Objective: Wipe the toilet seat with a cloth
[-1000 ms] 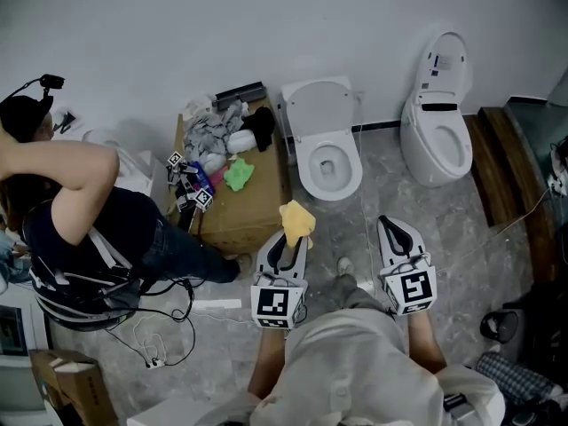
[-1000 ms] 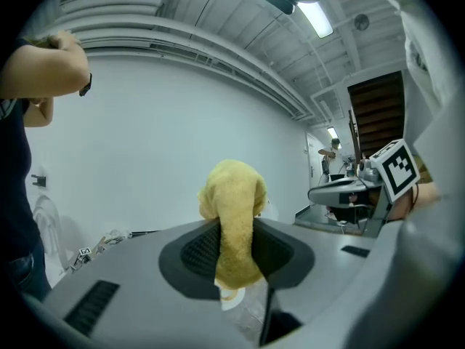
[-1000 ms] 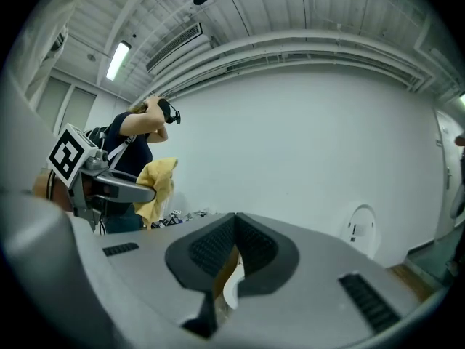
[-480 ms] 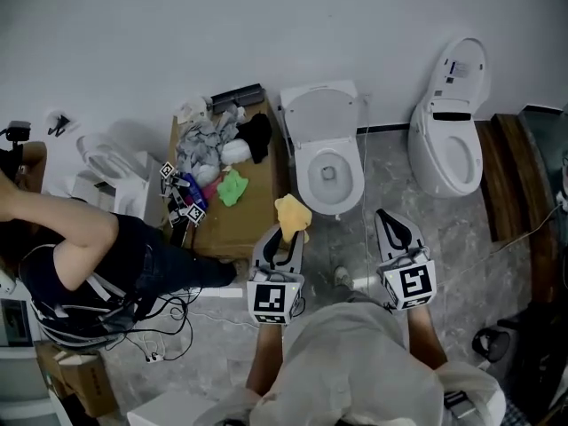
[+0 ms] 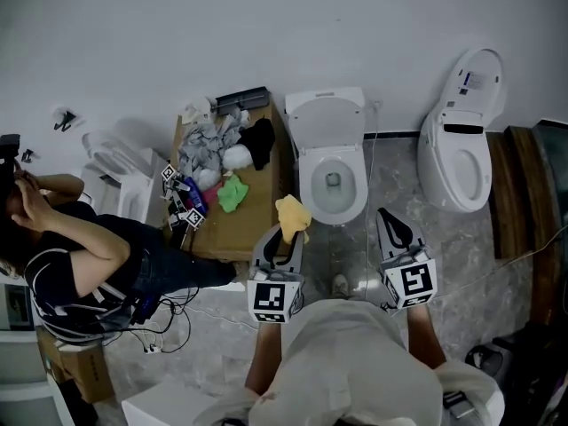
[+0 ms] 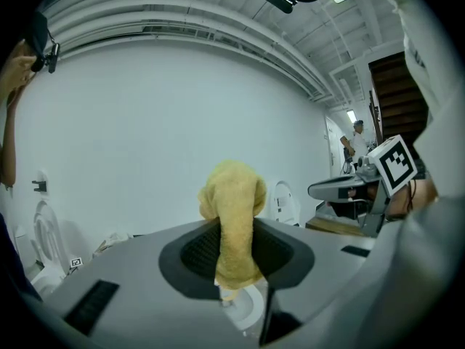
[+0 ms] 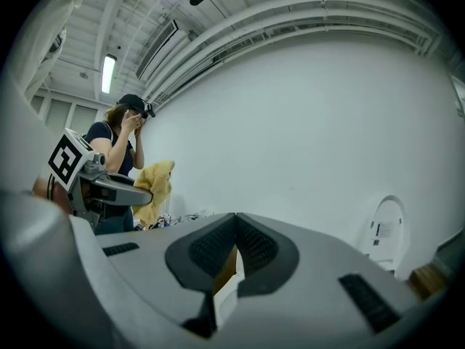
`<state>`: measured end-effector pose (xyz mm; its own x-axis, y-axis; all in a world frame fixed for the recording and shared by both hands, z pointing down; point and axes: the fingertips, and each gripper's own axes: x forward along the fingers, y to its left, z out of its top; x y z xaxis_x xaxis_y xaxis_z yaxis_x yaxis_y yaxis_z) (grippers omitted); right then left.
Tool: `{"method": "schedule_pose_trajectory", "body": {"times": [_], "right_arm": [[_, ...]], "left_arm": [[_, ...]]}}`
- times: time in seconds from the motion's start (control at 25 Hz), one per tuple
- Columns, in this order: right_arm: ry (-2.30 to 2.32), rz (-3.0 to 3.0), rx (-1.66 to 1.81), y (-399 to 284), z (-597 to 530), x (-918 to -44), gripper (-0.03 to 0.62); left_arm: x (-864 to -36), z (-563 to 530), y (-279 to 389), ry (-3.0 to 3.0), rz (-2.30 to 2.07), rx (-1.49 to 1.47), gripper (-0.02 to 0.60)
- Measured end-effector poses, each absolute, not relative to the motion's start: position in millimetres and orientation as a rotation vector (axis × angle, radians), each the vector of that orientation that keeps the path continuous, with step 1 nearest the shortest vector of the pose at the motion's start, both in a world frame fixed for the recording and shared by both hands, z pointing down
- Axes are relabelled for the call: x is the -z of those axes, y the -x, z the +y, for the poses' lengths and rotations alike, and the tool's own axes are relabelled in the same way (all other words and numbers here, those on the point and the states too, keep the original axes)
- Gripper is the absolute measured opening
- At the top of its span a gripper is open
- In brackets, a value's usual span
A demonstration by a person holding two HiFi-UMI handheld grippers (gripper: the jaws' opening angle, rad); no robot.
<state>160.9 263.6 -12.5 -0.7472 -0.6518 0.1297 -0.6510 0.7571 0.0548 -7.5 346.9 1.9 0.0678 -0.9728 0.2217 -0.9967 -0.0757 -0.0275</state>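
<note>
A white toilet (image 5: 332,162) with its lid raised stands against the far wall, its seat (image 5: 310,193) facing me. My left gripper (image 5: 285,232) is shut on a yellow cloth (image 5: 293,214) (image 6: 233,217), which bunches above the jaws, just short of the bowl's front left. In the right gripper view that cloth (image 7: 155,186) hangs at the left. My right gripper (image 5: 390,223) is shut with nothing in it, over the floor to the right of the bowl.
A cardboard box (image 5: 232,209) topped with rags, a green cloth (image 5: 232,193) and small items stands left of the toilet. A second toilet (image 5: 461,151) stands at the right. A seated person (image 5: 80,260) is at the left, with cables on the floor.
The view has shifted forward toward the toilet; both grippers keep their hold and spacing. The person at the left has raised both hands to the head.
</note>
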Motion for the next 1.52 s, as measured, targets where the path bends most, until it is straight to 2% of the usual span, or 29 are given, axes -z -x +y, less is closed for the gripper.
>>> {"method": "schedule_pose_trajectory", "body": {"times": [0.56,1.52], "right_arm": [[-1.034,-2.823,-0.014,-130,206,0,0.006],[-1.151,-2.622,-0.045,-33,89,-44,0.008]], "left_arm": [[-22,296,40,-2.158,-2.041,-0.299,0.118],[-67,143,152,-2.259,-1.831,-0.268,0.118]]}}
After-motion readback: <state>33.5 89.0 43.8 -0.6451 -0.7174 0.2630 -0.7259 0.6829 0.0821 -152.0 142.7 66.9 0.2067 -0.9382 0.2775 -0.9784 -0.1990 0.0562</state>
